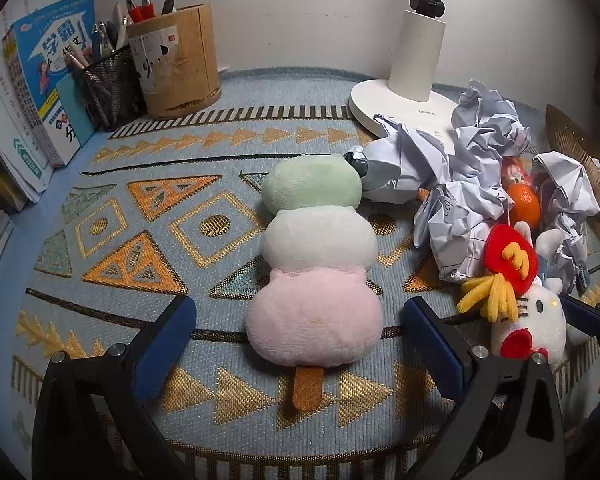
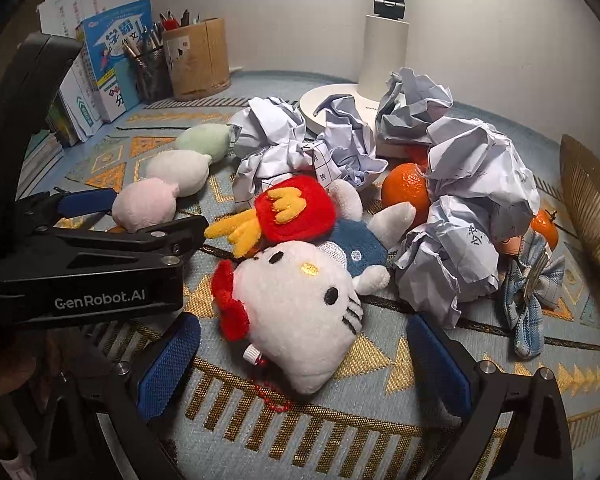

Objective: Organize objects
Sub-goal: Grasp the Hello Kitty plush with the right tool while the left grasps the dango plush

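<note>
Your left hand-held gripper (image 1: pixel 300 344) is spread wide around the pink end of the dango plush (image 1: pixel 316 260) on the counter (image 1: pixel 100 320); squeeze next. Your right hand-held gripper (image 2: pixel 304 364) gapes around the kitty plush (image 2: pixel 300 312). Paper balls (image 2: pixel 460 200) crowd the right; the left has room.

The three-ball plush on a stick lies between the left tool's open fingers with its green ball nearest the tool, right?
Not quite. In the left wrist view the three-ball plush does lie between the open fingers of the left gripper, but its pink ball is nearest the tool, with the brown stick pointing toward it. The green ball is the far end.
</note>
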Demonstrator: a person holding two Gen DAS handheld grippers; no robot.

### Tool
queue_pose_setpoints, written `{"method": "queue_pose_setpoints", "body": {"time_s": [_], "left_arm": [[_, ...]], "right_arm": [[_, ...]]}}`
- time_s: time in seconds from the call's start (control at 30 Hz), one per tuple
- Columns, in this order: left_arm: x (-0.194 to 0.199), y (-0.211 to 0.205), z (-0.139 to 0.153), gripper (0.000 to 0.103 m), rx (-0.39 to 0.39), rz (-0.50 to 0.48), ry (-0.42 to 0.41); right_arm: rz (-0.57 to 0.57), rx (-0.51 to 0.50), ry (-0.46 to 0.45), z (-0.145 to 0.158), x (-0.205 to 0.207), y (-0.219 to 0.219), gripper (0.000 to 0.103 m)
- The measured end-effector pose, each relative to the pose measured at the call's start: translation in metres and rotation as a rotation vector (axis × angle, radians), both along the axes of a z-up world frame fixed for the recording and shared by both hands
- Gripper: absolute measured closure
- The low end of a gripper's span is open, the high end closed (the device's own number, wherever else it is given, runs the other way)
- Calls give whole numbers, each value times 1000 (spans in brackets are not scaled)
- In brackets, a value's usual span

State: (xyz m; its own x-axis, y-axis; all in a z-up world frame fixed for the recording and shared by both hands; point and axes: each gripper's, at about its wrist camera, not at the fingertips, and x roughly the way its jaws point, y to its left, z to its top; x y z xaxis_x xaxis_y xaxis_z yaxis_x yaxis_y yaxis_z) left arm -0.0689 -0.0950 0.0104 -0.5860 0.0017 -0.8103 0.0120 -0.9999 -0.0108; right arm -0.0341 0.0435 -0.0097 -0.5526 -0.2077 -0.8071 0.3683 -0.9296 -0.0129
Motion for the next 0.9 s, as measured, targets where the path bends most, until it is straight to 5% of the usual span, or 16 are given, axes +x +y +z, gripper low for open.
{"method": "queue_pose_setpoints", "body": {"time_s": [0.9], "left_arm": [[-1,2,0,0,0,-1,2]], "right_arm": [[-2,-4,1,-1,2,1,0]]}}
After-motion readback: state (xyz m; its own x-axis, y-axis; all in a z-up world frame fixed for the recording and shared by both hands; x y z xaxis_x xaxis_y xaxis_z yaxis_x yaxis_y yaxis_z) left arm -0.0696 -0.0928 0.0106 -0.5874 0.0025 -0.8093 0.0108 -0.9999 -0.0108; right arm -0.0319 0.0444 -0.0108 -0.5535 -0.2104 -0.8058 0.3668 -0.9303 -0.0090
